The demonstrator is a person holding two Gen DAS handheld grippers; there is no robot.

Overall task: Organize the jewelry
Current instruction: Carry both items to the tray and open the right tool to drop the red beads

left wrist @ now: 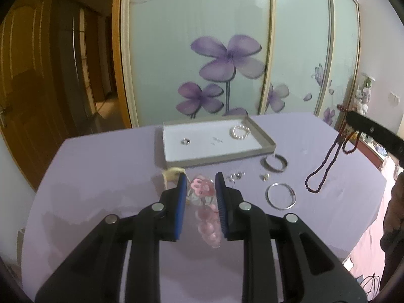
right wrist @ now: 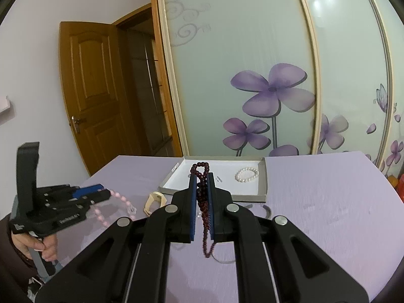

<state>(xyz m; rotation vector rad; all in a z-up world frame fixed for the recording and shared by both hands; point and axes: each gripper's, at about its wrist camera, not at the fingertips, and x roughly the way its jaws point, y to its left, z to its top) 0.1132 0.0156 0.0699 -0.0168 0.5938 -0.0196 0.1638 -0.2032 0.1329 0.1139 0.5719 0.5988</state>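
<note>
On the lilac table (left wrist: pixel 101 166), the left gripper (left wrist: pixel 201 184) stood partly closed on a pink bead bracelet (left wrist: pixel 205 202) that hung between its blue pads, a cream band (left wrist: pixel 173 174) lying just left of it. Farther back sat the shallow tray (left wrist: pixel 267 146) holding a pearl bracelet (left wrist: pixel 240 131). To the right, the right gripper (right wrist: pixel 202 176) was clamped tight on a dark red bead necklace (right wrist: pixel 205 217), lifted and dangling.

Your left gripper (left wrist: pixel 200 197) hangs above the purple table (left wrist: pixel 101 176), tipped down a little, its two blue pads pinching pink beads (left wrist: pixel 208 227). Your right gripper (right wrist: pixel 202 202) hangs over that table too, squeezed tight on a dark red bead string (right wrist: pixel 202 194). Your hand (right wrist: pixel 38 245) wraps the left gripper's handle.
</note>
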